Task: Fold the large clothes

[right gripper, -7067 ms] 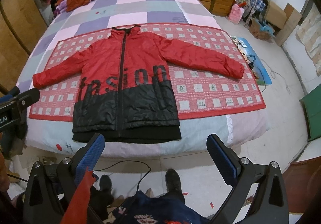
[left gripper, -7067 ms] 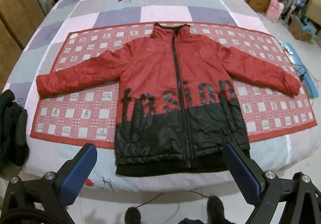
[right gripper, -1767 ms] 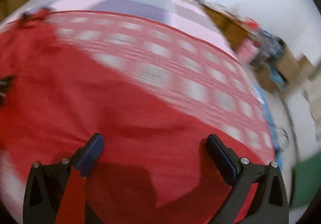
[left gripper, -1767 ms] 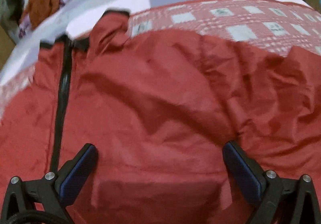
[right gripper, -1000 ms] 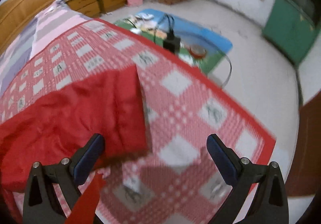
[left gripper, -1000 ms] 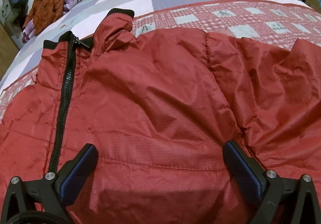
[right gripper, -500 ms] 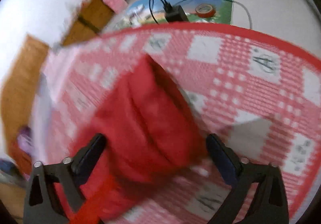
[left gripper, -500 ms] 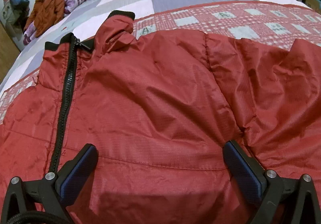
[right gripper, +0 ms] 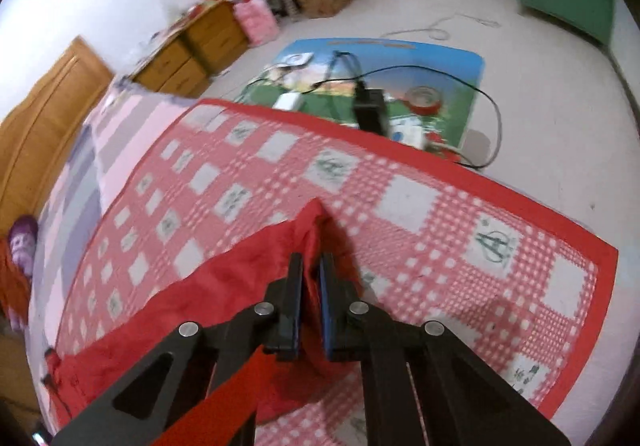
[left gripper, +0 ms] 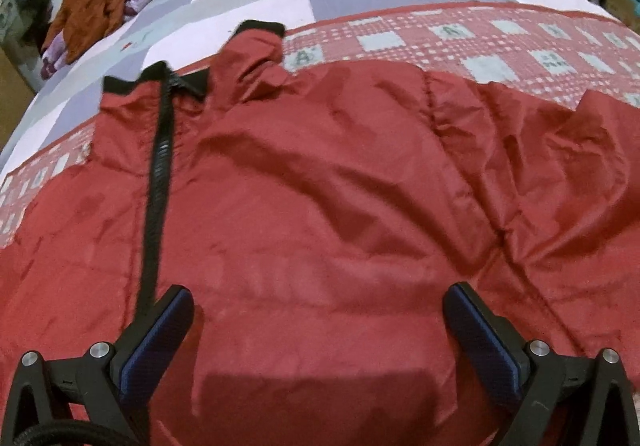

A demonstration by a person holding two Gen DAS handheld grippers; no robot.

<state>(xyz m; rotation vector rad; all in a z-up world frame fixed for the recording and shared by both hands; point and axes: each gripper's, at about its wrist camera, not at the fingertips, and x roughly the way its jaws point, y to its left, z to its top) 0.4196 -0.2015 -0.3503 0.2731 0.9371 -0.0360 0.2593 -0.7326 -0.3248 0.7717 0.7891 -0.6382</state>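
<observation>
Since a second ago the right claw (right gripper: 311, 270) has just been closing and now pinches the cuff end of the red sleeve (right gripper: 224, 286), lifted off the red-and-white checked blanket (right gripper: 400, 206) on the bed, where before it stood wide beside it. From the left wrist, the left claw (left gripper: 320, 330) stays spread wide, grasping nothing, low over the shiny red quilted jacket with black zip (left gripper: 320, 186), which lies flat on the blanket.

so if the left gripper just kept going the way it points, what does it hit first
Most likely the red jacket. The left gripper is open and angled down over the jacket's chest, just right of the zipper, with nothing between. How close it already is can't be told from this view.
</observation>
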